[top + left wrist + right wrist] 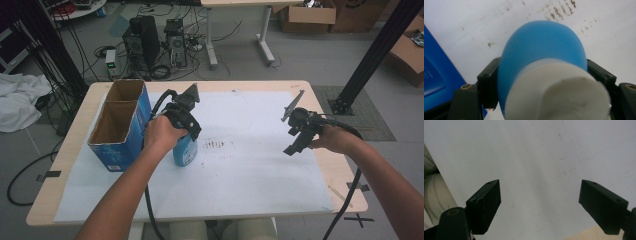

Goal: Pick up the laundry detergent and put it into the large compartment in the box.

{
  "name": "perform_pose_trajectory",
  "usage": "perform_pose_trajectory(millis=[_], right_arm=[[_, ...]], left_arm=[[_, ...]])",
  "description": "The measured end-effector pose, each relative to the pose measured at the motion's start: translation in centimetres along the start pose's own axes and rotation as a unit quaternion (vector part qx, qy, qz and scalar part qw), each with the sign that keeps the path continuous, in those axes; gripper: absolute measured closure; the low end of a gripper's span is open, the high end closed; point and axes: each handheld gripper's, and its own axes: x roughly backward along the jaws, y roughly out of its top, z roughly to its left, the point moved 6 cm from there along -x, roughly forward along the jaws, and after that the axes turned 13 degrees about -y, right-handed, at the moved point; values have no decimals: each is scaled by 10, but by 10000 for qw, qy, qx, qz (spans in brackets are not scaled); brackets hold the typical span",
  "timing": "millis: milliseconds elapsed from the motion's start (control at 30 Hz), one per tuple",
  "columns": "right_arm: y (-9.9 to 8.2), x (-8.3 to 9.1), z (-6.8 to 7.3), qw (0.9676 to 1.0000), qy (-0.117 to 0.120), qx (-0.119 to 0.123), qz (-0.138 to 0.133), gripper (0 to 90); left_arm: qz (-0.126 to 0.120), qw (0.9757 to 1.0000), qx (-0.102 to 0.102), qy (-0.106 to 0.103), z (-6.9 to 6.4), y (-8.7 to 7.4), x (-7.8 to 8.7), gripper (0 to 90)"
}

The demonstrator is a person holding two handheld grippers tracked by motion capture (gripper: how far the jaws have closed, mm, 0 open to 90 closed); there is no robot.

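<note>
My left claw (541, 82) is clamping the blue bottle (541, 50) — standing just beside the blue box (120, 127) on the tabletop (240, 165). My right claw (541, 205) is hanging apart — well right of that box.

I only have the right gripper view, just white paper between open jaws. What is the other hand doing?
Observer: The left hand-held gripper grips a blue bottle with a white cap, upright on the paper.
Operator: Anything next to it?
Observer: In the high view, an open-topped blue box with two compartments stands just left of the bottle.
Operator: And the paper there?
Observer: Brown smudges mark it right of the bottle.
</note>
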Motion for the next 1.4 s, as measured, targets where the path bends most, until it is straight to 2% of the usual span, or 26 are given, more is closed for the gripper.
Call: perform_pose_trajectory(millis=[1033, 1400], right_arm=[[0, -1, 1, 10000, 12, 17, -5, 180], [-1, -1, 0, 10000, 21, 4, -1, 182]], left_arm=[[-59, 9999, 29, 100, 1, 0, 0, 362], [-79, 9998, -73, 138, 0, 1, 2, 371]])
